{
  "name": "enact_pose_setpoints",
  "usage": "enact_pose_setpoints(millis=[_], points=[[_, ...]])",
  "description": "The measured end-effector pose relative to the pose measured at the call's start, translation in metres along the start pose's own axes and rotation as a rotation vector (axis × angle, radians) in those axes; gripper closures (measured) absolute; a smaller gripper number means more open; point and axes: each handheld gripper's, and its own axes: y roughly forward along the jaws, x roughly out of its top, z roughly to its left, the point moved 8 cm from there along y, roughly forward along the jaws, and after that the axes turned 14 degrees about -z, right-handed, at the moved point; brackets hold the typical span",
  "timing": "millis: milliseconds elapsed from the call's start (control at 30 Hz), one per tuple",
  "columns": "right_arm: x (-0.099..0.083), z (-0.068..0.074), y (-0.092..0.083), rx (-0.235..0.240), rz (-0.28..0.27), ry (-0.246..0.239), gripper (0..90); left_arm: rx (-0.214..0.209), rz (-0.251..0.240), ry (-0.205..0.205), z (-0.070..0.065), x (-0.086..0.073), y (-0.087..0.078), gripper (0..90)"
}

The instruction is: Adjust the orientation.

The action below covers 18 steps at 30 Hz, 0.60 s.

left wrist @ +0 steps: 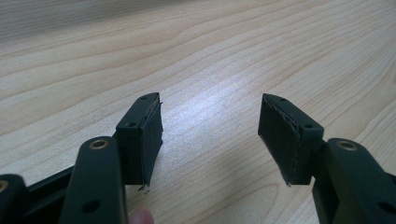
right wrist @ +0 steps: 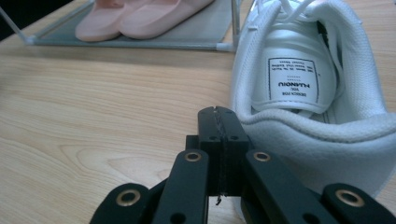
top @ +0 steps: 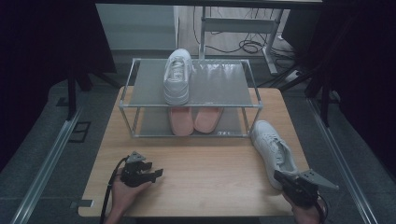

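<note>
A white sneaker [top: 274,150] lies on the wooden table [top: 201,172] at the right, its heel toward me. My right gripper [top: 280,176] is shut with nothing in it, its tip just at that heel; in the right gripper view the sneaker [right wrist: 317,93] stands beside the closed tips of my right gripper [right wrist: 219,114]. A second white sneaker [top: 178,77] rests on the top shelf of the metal rack [top: 212,81]. Two pink slippers [top: 194,119] lie on the lower shelf. My left gripper [top: 159,173] rests on the table at the left; in its own view my left gripper [left wrist: 210,123] is open over bare wood.
The rack stands at the table's far middle. Beyond the table are a desk frame and cables [top: 247,46] on the floor. Metal rails [top: 46,163] run along both sides of the table.
</note>
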Motion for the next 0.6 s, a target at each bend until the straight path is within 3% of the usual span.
enact_pose_setpoints(millis=[133, 400, 600], points=[[0.012, 0.000, -0.003, 0.024, -0.032, 0.005, 88.9, 0.000, 0.001, 0.000, 0.000, 0.000, 0.001, 40.4], [0.042, -0.014, -0.001, 0.058, -0.096, 0.032, 86.2, -0.004, 0.002, 0.002, 0.000, 0.000, 0.001, 40.4], [0.051, -0.027, 0.009, 0.074, -0.090, 0.033, 82.2, -0.002, -0.001, 0.002, 0.001, 0.001, 0.000, 40.3]])
